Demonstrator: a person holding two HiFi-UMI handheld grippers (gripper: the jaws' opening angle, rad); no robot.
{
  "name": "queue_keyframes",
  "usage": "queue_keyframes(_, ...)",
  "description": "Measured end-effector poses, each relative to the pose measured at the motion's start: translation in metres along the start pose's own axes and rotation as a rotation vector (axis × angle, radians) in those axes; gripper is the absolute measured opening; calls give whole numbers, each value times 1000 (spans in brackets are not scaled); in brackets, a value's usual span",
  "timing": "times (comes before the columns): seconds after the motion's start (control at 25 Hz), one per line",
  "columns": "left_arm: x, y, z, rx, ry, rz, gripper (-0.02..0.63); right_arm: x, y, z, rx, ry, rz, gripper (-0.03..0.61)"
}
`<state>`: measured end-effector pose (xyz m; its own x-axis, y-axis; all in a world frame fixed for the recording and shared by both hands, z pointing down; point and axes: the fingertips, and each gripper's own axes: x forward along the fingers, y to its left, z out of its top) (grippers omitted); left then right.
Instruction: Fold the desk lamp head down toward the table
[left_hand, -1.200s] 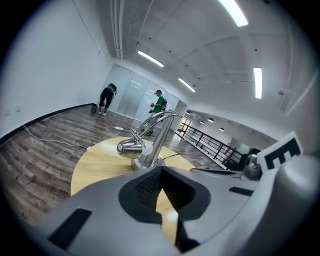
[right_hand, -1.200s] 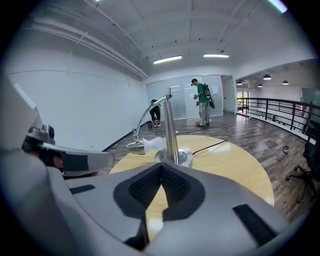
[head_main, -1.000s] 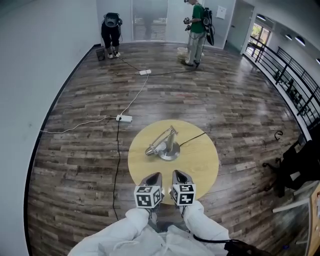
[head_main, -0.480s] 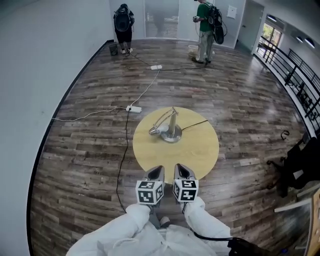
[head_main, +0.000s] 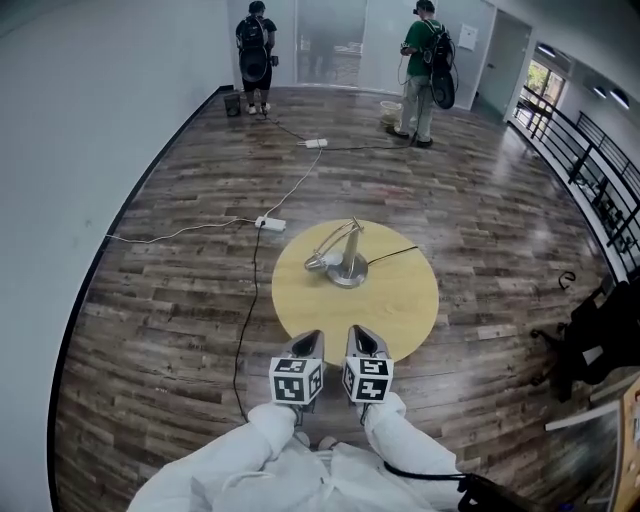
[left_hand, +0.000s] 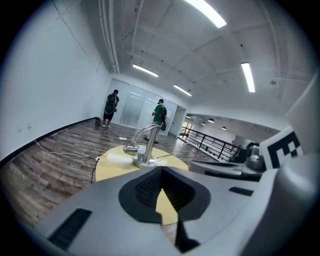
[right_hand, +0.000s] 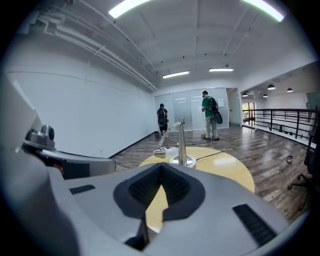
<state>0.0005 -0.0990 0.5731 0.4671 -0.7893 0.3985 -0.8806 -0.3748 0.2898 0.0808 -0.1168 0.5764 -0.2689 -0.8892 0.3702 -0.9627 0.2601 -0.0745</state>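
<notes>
HEAD VIEW
- Left hand-held gripper (head_main: 309, 343): jaws pressed together, nothing held; at the near rim of the table, well apart from the lamp.
- Right hand-held gripper (head_main: 360, 338): jaws pressed together, nothing held; just beside the left one.
- Markings: black-and-white square patterns on both marker cubes (head_main: 296, 381); no words. The white sheet (head_main: 467, 30) on the far wall is too small to read.
- Desk lamp (head_main: 347, 268): stands near the middle of the round yellow table (head_main: 415, 305).
- Lamp axis: the arm slants from the post top down to the picture's left; the lamp head (head_main: 316, 264) sits low, close above the tabletop, left of the round base.
- Cord (head_main: 392, 254): black, runs from the base to the table's right rim.
- Floor: a white power strip (head_main: 270, 223) beyond the table; two persons (head_main: 253, 52) stand at the far wall.
- Cut off: white sleeves (head_main: 250, 462) end at the bottom edge.

LEFT GRIPPER VIEW
- Left hand-held gripper (left_hand: 161, 171): ribbed pads meet at the tips, empty.
- Desk lamp (left_hand: 146, 150): straight ahead, its head lowered to the left.
- Right hand-held gripper (left_hand: 250, 167): partly seen at right, its cube cropped.

RIGHT GRIPPER VIEW
- Right hand-held gripper (right_hand: 161, 169): pads meet at the tips, empty.
- Desk lamp (right_hand: 182, 142): upright post, arm arching left and down to the head.
- Hard to make out: whether the head touches the tabletop.
</notes>
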Motion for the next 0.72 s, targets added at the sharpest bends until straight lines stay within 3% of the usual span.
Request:
queue_keyframes(0.12, -1, 2, -5, 38, 22, -3, 0, 2, 6, 4, -4, -6, 4, 12)
queue_keyframes(0.72, 3, -3, -12, 8, 32, -23, 0, -1, 0, -11, -16, 18, -7, 12)
